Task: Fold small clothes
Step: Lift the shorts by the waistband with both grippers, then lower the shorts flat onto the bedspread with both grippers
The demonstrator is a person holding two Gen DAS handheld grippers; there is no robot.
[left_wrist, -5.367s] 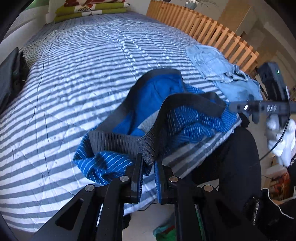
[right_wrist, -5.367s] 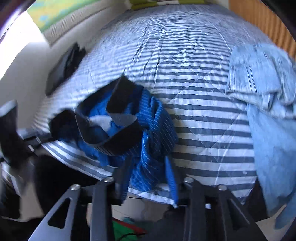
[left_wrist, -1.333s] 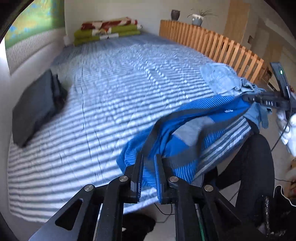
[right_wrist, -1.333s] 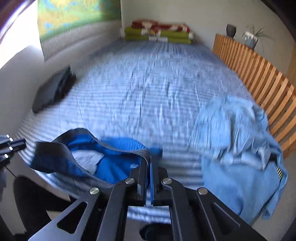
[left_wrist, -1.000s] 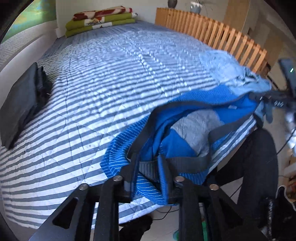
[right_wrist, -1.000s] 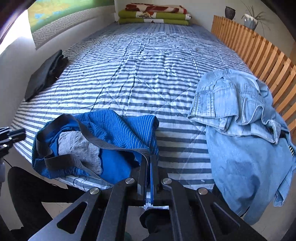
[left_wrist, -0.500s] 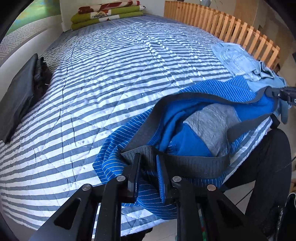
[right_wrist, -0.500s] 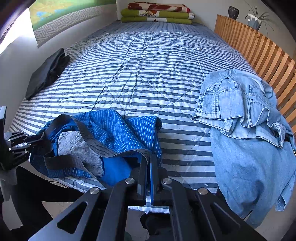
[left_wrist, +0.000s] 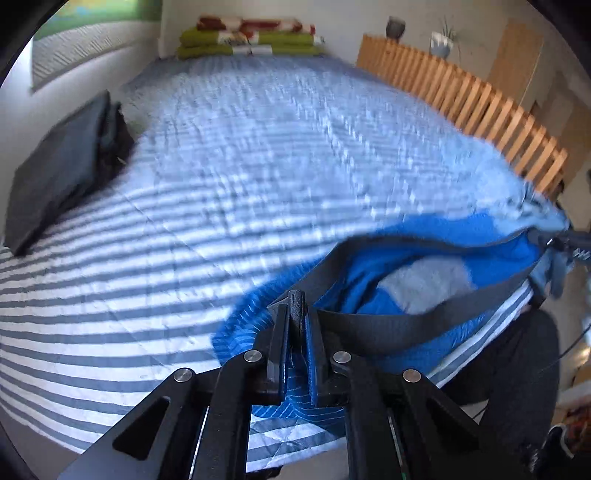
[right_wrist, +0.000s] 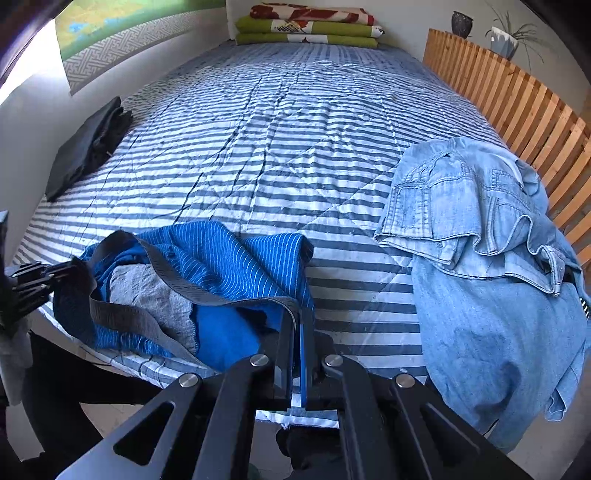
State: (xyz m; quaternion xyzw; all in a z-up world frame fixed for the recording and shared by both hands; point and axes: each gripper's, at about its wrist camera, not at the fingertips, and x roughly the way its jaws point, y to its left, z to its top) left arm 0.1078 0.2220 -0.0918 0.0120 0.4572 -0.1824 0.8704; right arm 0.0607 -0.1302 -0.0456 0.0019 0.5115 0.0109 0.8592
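Blue pinstriped shorts (right_wrist: pixel 221 258) with a dark grey elastic waistband and a grey inner panel lie at the near edge of the striped bed (right_wrist: pixel 295 147). My right gripper (right_wrist: pixel 296 314) is shut on the right end of the waistband. My left gripper (left_wrist: pixel 295 306) is shut on the left end of the waistband, and it also shows at the left edge of the right wrist view, the left gripper (right_wrist: pixel 55 275). In the left wrist view the blue shorts (left_wrist: pixel 424 266) hang stretched between the two grippers, with the waistband open. That view is blurred by motion.
A light blue denim garment (right_wrist: pixel 480 240) lies crumpled at the bed's right near corner. A folded dark garment (right_wrist: pixel 88 144) rests at the left side. Green and red folded blankets (right_wrist: pixel 306 26) sit at the far end. A wooden slatted rail (right_wrist: pixel 517 99) runs along the right. A person's dark trouser legs (left_wrist: pixel 517 362) stand at the bed edge.
The left gripper has lifted and tipped up, pulling the waistband tighter; its view is now blurred. The right gripper has held nearly still on the waistband.
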